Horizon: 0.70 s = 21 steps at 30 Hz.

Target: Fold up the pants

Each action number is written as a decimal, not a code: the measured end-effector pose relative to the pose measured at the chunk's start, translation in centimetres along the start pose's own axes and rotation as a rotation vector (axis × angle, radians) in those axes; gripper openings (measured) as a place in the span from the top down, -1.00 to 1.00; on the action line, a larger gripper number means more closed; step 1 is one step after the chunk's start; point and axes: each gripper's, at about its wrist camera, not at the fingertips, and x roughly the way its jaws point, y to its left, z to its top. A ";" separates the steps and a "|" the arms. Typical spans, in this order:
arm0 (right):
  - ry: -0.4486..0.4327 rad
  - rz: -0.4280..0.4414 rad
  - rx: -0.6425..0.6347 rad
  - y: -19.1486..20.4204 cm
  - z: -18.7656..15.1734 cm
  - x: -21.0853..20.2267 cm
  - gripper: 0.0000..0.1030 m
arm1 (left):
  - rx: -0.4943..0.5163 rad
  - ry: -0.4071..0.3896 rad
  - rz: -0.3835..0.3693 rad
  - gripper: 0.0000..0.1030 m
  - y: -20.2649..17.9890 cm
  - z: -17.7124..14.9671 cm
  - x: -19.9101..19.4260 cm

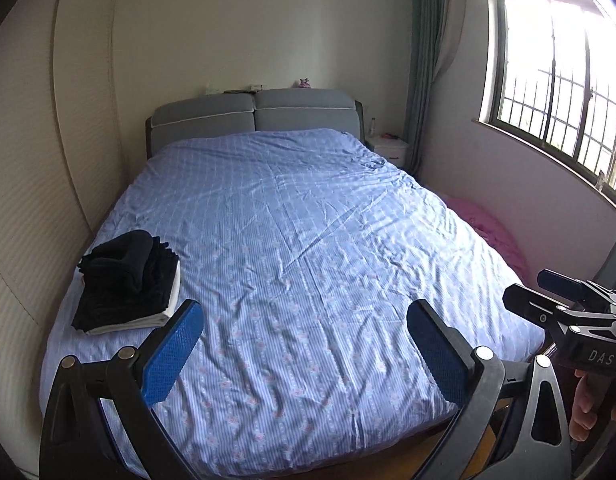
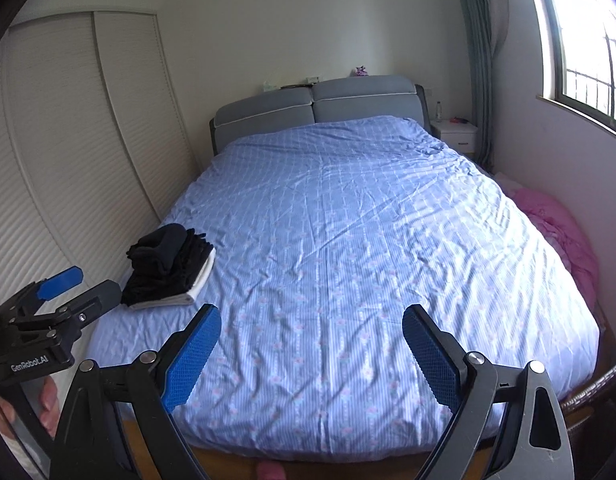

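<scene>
- The left gripper and right gripper hover side by side at the foot of the bed, both spread wide and holding nothing, seemingly not yet committed to a grasp.
- Farther, the pants sit in a folded stack at the left edge, leaving the middle free as folding space.

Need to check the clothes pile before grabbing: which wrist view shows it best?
Left wrist view: the folded stack sits larger and nearer, dark layers over a white one. Right wrist view shows the same stack smaller, farther left.
</scene>
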 end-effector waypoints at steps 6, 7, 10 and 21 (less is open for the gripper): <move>-0.017 -0.011 0.001 -0.6 0.2 -1.2 -0.80 | 0.021 -0.014 0.009 -1.00 -0.8 0.5 0.0; -0.019 -0.010 0.002 -0.7 0.2 -1.3 -0.80 | 0.023 -0.014 0.005 -1.00 -0.9 0.5 0.0; -0.025 -0.006 0.006 -0.5 0.2 -1.3 -0.80 | 0.025 -0.018 0.008 -1.00 -1.0 0.6 0.1; -0.027 0.001 -0.013 -0.3 0.2 -1.4 -0.80 | 0.024 -0.041 0.003 -1.00 -1.0 0.7 -0.2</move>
